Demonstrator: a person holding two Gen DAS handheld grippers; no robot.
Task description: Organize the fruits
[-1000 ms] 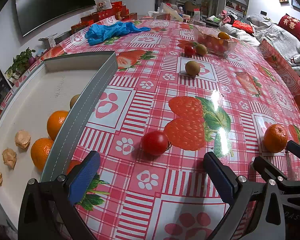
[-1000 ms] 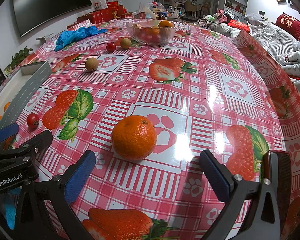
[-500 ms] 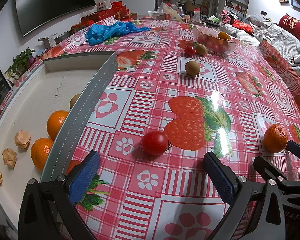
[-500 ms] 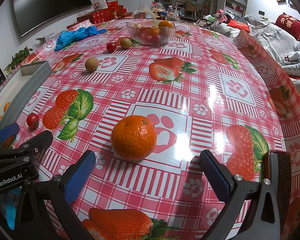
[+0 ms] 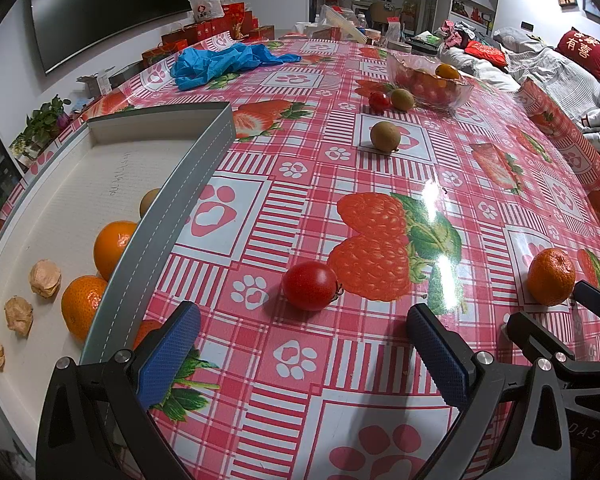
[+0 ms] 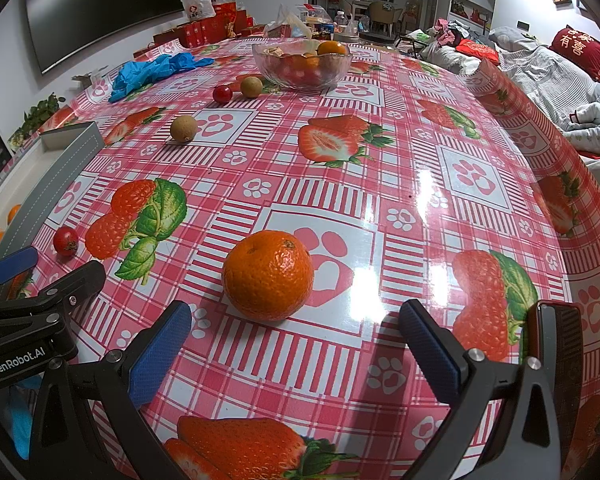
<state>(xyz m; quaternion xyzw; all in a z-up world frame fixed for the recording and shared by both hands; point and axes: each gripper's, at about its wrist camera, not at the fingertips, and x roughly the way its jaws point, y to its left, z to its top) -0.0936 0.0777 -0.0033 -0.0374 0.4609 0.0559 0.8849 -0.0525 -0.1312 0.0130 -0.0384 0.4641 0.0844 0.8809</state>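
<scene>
Nothing has moved since the earlier frames: both grippers stay spread wide and hold nothing. Left gripper (image 5: 300,348) faces one tomato (image 5: 310,286); right gripper (image 6: 294,340) faces one orange (image 6: 268,275), with bare tablecloth (image 6: 440,208) around it. Far off lie two brown fruits (image 6: 183,129) and a second tomato (image 6: 222,94) near the glass bowl (image 6: 302,64). At left, the tray (image 5: 168,216) holds two oranges (image 5: 114,248), three dried husks (image 5: 44,278) and one brown fruit.

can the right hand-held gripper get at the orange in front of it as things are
Probably yes. The right hand-held gripper is open, its jaws spread wider than the orange, which sits on bare tablecloth just ahead of the fingertips. Nothing lies between them, and the tomato is well off to the left.
</scene>
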